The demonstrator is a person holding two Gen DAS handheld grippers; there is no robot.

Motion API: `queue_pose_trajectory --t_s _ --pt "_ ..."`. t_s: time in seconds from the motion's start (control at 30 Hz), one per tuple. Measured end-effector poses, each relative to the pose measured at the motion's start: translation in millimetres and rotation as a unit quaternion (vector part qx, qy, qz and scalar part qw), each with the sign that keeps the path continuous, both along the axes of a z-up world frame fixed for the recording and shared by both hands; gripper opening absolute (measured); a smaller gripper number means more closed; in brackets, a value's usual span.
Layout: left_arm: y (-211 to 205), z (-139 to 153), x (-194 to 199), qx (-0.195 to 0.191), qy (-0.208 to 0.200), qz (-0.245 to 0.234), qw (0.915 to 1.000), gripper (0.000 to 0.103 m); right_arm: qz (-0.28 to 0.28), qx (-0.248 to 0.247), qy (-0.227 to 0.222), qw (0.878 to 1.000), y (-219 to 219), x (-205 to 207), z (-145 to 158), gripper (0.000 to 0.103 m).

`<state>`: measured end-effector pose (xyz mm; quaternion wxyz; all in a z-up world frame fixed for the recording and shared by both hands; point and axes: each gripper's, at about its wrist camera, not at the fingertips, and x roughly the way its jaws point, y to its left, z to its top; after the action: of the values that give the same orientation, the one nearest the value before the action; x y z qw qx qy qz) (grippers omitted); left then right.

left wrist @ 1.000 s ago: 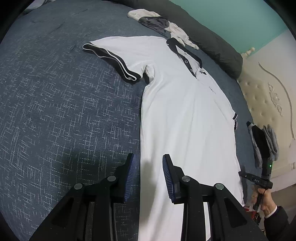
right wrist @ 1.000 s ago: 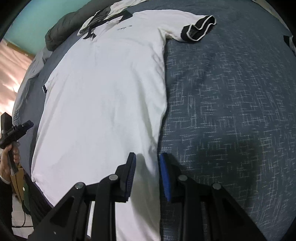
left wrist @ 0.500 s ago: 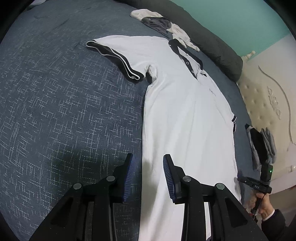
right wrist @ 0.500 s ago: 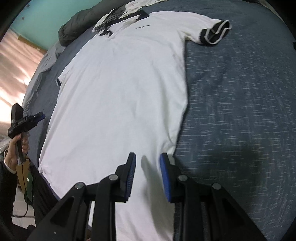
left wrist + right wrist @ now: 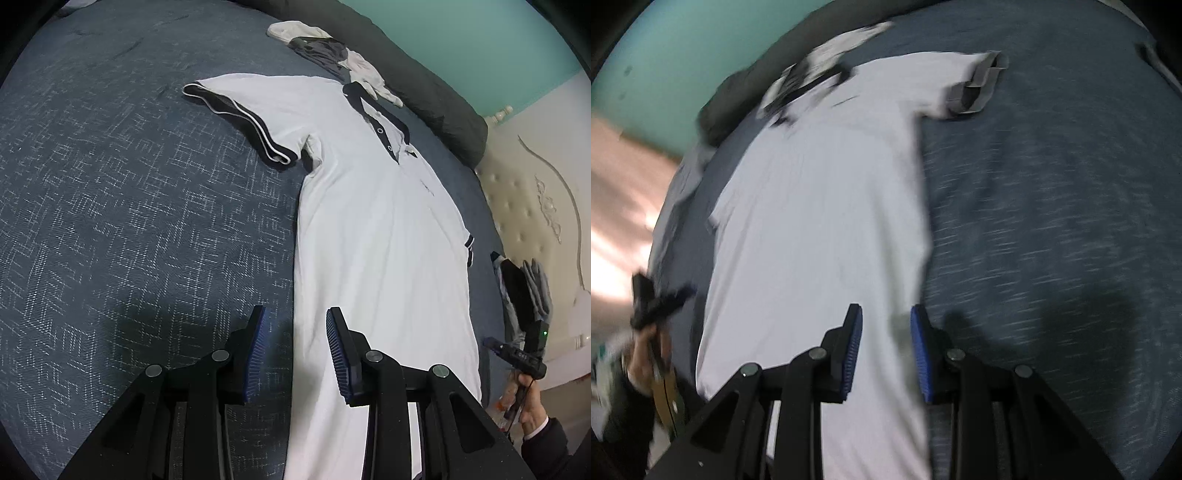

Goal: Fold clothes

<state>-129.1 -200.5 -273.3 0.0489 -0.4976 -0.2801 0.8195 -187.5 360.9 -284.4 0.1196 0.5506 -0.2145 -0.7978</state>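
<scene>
The white polo shirt [image 5: 373,236] lies flat and face up on the dark blue bed [image 5: 110,221], its long axis running from the near edge, where the hem is, toward the far edge, collar pointing at the dark bolster [image 5: 424,85]. A small dark chest mark is too small to read. Crumpled clothes [image 5: 332,51] touch the collar. The left gripper [image 5: 295,354] hovers with jaws narrowly apart over the shirt's side edge, gripping nothing. The right gripper [image 5: 886,350], likewise narrowly parted and empty, straddles the opposite edge; its view is blurred.
</scene>
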Motion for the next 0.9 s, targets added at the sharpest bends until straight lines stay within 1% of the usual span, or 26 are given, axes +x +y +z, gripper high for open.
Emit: queue_pose_trajectory --t_s 0.07,0.17,0.33,0.43,0.5,0.57,0.7,0.77,0.8,0.9 --pt "-1 0 0 0.000 0.000 0.001 1.0000 0.036 -0.012 0.002 -0.013 1.000 7 -5 -6 0.027" --pt "-1 0 0 0.000 0.000 0.002 1.0000 0.036 -0.006 0.000 -0.034 0.999 0 -7 -21 0.027" --pt "0 0 -2 -0.002 -0.002 0.000 1.0000 0.036 -0.005 -0.014 -0.047 0.999 -7 -1 -31 0.025" --pt "-1 1 -1 -0.002 -0.002 0.000 1.0000 0.036 -0.013 -0.027 -0.045 0.999 -3 -1 -33 0.006" --pt "-3 1 -1 -0.003 -0.002 0.000 1.0000 0.036 -0.019 -0.038 -0.042 0.998 4 1 -32 0.003" --pt "-4 0 -1 -0.003 -0.003 0.001 1.0000 0.036 -0.019 -0.036 -0.034 0.999 5 3 -27 0.002" --pt "-5 -2 0 -0.002 -0.004 0.003 1.0000 0.036 -0.032 -0.033 0.000 0.999 20 12 -6 0.001" --pt "-4 -3 0 -0.003 -0.004 0.003 1.0000 0.036 -0.035 -0.033 0.006 0.999 23 11 -1 0.001" --pt "-4 -3 0 -0.003 -0.004 0.002 1.0000 0.036 -0.036 -0.030 0.002 0.999 24 10 -3 0.001" --pt "-3 -1 0 0.000 -0.002 0.004 1.0000 0.036 -0.037 -0.011 -0.029 0.999 24 7 -19 0.001"
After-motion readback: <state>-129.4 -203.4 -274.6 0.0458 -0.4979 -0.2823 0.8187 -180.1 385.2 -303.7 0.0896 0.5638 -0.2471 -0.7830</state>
